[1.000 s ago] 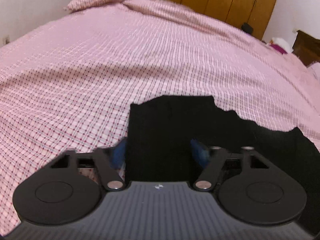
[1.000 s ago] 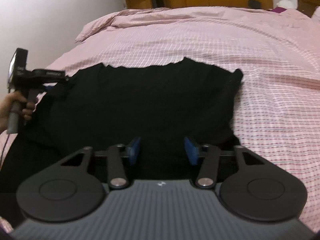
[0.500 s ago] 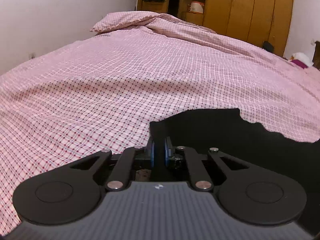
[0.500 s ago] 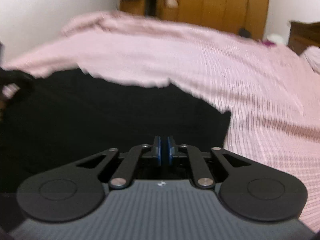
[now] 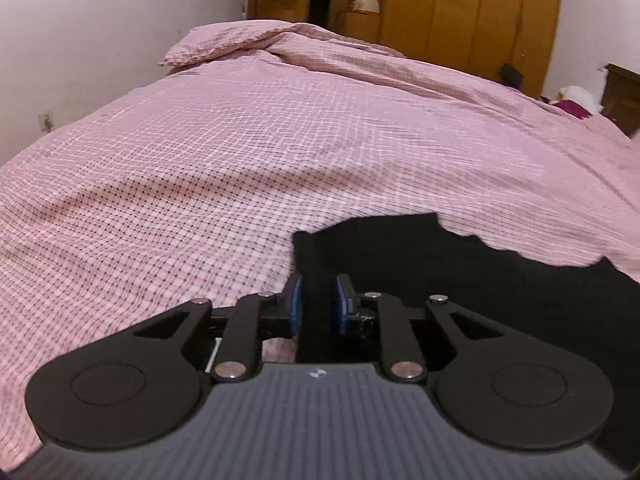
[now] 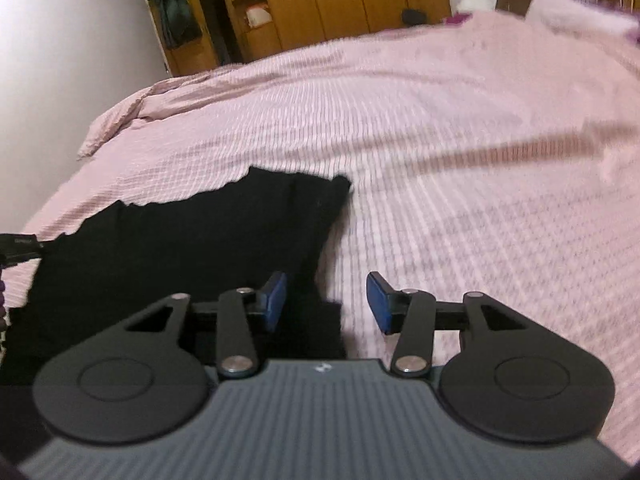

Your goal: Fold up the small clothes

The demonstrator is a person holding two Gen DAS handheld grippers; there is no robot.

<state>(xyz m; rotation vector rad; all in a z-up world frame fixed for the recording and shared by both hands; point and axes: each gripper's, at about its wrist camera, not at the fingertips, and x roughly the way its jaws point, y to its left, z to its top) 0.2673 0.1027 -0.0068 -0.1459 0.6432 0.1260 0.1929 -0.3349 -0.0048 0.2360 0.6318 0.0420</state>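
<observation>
A black garment (image 5: 420, 256) lies flat on the pink checked bed cover (image 5: 200, 160). My left gripper (image 5: 319, 300) is at the garment's near left corner; its jaws are opening, and black cloth still fills the narrow gap between the blue pads (image 5: 295, 300). In the right wrist view the garment (image 6: 192, 240) spreads to the left. My right gripper (image 6: 326, 302) is at its near right edge with jaws opening wide; a flap of cloth sits by the left pad (image 6: 276, 300), and the right pad is over bare cover. The left gripper (image 6: 18, 244) shows at the far left edge.
The pink bed cover (image 6: 480, 200) stretches far ahead and to the right. A bunched fold of bedding (image 5: 224, 40) lies at the far end. Wooden wardrobes (image 5: 460, 8) stand behind the bed, and a white wall runs along the left.
Half a second ago both grippers were shut on the garment's near edge; now both have parted. The right view has swung right and rolled, and the left one has drawn back a little.
</observation>
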